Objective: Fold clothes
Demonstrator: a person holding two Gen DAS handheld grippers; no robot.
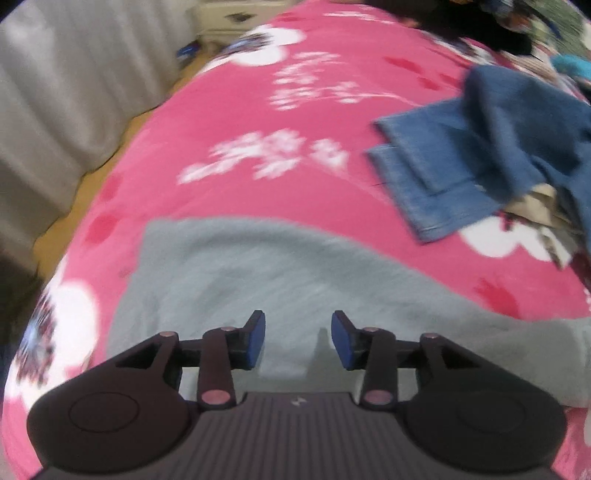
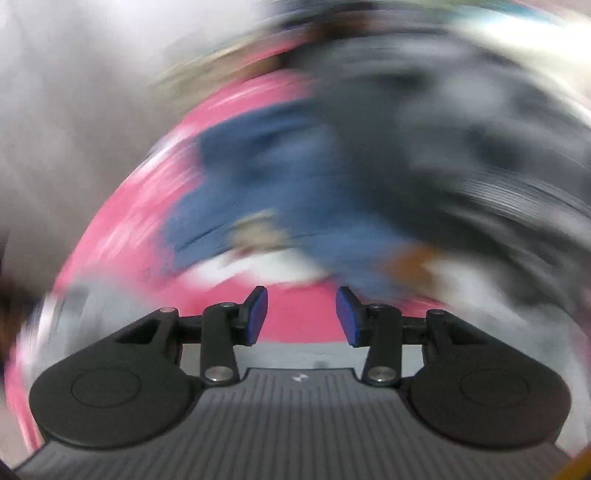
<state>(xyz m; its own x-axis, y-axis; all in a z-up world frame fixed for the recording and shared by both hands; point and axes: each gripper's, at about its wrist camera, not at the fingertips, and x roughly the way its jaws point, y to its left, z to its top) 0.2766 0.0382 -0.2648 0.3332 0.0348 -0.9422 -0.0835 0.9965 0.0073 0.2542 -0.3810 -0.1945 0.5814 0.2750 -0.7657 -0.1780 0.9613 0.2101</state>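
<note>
The left hand-held gripper (image 1: 298, 339) is nearest. Its two blue pads stand partly apart and there is nothing between them. It hangs right over the grey cloth (image 1: 295, 280). The grey cloth lies flat on the pink bed (image 1: 221, 110), at the near edge of it, and looks neat, like one that is already folded or laid out.

The right hand-held gripper (image 2: 301, 314) is also partly open and empty. Between its pads you see only pink bed. Its picture is very smeared, so I cannot tell much there, only a blue shape past the gripper, which is likely the jeans (image 2: 266, 177).

Past the grey cloth, to the right, lie the jeans (image 1: 461, 162). They are bunched up, with two leg ends poking out toward the grey cloth. They do not touch it. Some light-coloured cloth (image 1: 543, 210) peeks out under them. Farther back than the jeans, at the far right corner of the bed, is a dark pile (image 1: 517, 29) of more clothes, too blurry to name.

I think both grippers are done with the grey cloth, and the jeans come next. The next move needs a gripper to reach past the grey cloth, close on a jeans edge, and pull the jeans out flat on the bare pink part before folding. It should not drag the grey cloth along.
</note>
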